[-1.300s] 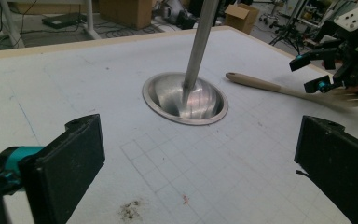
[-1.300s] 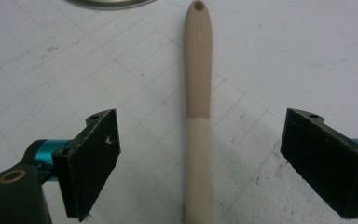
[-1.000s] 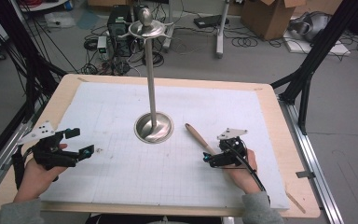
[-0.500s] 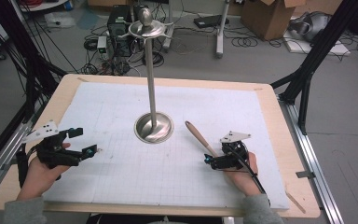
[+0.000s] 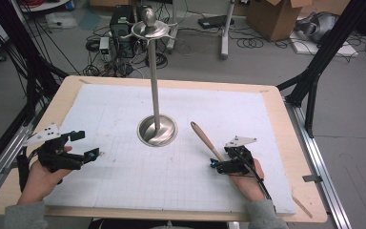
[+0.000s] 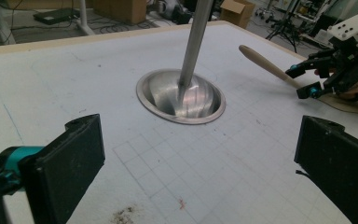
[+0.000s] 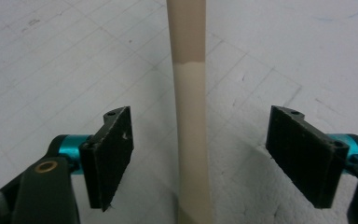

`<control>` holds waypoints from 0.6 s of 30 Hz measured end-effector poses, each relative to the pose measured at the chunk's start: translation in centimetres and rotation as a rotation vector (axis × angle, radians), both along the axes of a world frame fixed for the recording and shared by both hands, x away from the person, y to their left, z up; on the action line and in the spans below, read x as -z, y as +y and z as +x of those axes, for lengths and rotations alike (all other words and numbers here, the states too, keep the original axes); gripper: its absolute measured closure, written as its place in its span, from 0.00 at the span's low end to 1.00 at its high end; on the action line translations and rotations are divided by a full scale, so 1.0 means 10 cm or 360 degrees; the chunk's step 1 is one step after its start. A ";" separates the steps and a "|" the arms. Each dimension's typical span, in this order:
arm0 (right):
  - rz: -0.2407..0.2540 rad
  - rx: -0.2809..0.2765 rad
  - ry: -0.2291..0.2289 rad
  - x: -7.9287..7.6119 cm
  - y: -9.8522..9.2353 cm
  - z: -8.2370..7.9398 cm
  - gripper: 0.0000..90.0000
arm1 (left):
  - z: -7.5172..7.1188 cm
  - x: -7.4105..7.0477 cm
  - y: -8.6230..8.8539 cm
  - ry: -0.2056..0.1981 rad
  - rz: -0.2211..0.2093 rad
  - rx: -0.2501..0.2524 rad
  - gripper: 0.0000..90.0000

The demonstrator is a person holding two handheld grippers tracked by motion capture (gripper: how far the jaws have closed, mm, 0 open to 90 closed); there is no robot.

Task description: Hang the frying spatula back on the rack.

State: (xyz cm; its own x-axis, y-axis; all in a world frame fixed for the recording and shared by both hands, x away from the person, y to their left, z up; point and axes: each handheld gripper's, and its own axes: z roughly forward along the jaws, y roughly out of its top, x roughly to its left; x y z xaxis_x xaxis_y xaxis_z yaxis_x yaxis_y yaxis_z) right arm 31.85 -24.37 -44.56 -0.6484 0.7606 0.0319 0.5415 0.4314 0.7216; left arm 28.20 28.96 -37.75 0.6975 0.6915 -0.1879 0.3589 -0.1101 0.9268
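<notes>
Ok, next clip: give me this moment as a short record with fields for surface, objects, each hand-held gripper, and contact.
surface: white gridded mat on a wooden table
objects: metal stand with tall pole and round dished base; wooden utensil handle
left hand-held gripper: open, holds nothing, on the mat left of the stand
right hand-held gripper: open, jaws either side of the handle
contact: neither jaw touches the handle
handle's far end: points toward the stand base, apart from it

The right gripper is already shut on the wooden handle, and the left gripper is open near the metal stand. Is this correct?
Not quite. The right gripper is open: in the right gripper view its jaws stand apart on either side of the wooden handle, touching neither side. The left gripper is indeed open, near the metal stand.
</notes>
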 end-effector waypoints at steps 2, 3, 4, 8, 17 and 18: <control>-0.0004 -0.0008 -0.0001 0.01 0.01 -0.01 0.29 | 0.00 0.00 0.00 0.0001 -0.0006 0.0001 0.02; -0.0002 -0.0015 -0.0002 0.01 0.01 -0.01 0.31 | 0.00 0.00 0.00 -0.0001 -0.0004 0.0001 0.02; -0.0002 -0.0025 -0.0003 0.01 0.01 -0.01 0.32 | 0.00 0.00 0.01 -0.0002 -0.0006 0.0001 0.02; -0.0006 -0.0020 0.0006 0.01 0.01 -0.01 0.36 | 0.00 0.00 0.00 0.0003 -0.0008 -0.0003 0.02; -0.0029 -0.0024 -0.0026 0.01 0.01 -0.04 0.46 | 0.01 0.02 0.01 0.0012 -0.0007 -0.0002 0.02; -0.0025 -0.0029 -0.0023 0.01 0.01 -0.04 0.49 | 0.01 0.03 0.01 0.0011 -0.0005 0.0000 0.02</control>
